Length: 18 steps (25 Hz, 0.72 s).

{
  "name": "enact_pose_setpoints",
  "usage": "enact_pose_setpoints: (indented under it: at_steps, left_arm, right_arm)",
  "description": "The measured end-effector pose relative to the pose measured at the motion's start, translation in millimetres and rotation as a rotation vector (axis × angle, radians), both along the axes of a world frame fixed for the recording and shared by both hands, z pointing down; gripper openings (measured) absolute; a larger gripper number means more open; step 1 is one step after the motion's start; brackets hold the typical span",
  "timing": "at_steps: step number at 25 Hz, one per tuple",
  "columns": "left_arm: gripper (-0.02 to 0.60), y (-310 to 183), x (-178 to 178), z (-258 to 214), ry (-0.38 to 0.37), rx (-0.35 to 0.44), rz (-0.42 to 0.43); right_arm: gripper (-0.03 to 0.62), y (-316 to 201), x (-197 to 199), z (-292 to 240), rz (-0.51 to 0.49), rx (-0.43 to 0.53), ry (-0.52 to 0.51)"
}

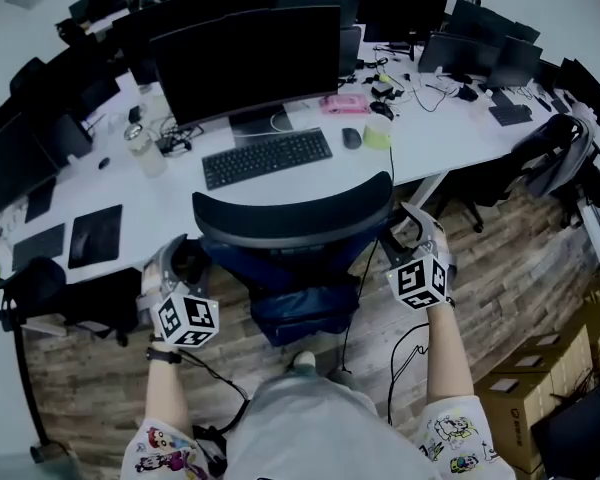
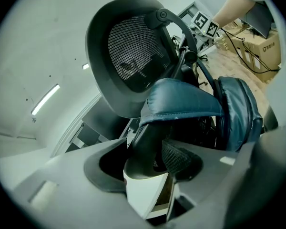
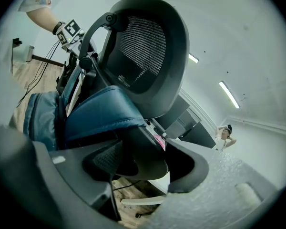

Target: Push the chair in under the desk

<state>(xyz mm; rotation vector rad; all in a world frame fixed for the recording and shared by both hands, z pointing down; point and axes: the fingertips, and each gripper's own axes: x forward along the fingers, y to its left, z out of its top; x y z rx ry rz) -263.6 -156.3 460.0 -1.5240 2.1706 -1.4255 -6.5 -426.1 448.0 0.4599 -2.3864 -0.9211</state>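
Gripping the chair (image 1: pixel 292 218) by both arms: clamping the left gripper (image 2: pixel 150 163) wide on the dark end under the left armrest (image 2: pixel 181 101), clamping the right gripper (image 3: pixel 138 161) likewise under the right armrest (image 3: pixel 97 113). Standing straight ahead of both grippers, backrest between them, seat not yet under the desk (image 1: pixel 450 158) beyond. Likely rolling easily but swivelling under uneven pressure; padding soft, frame stiff. Probably pushing best on both arms, evenly.

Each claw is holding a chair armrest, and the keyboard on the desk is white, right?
No: the keyboard on the desk is black, as the head view shows. The left claw and right claw do each hold a chair armrest.
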Motion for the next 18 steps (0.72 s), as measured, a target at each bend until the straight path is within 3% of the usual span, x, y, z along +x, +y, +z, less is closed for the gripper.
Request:
enact_pose_setpoints:
  at_steps: [8, 18]
  left_arm:
    - [0.235, -24, 3, -1, -0.002, 0.012, -0.023]
    - [0.235, -52, 13, 1, 0.003, 0.002, -0.121]
  right_arm:
    - [0.267, -34, -8, -2, -0.032, 0.003, 0.003]
    - [0.268, -76, -16, -3, -0.116, 0.004, -0.002]
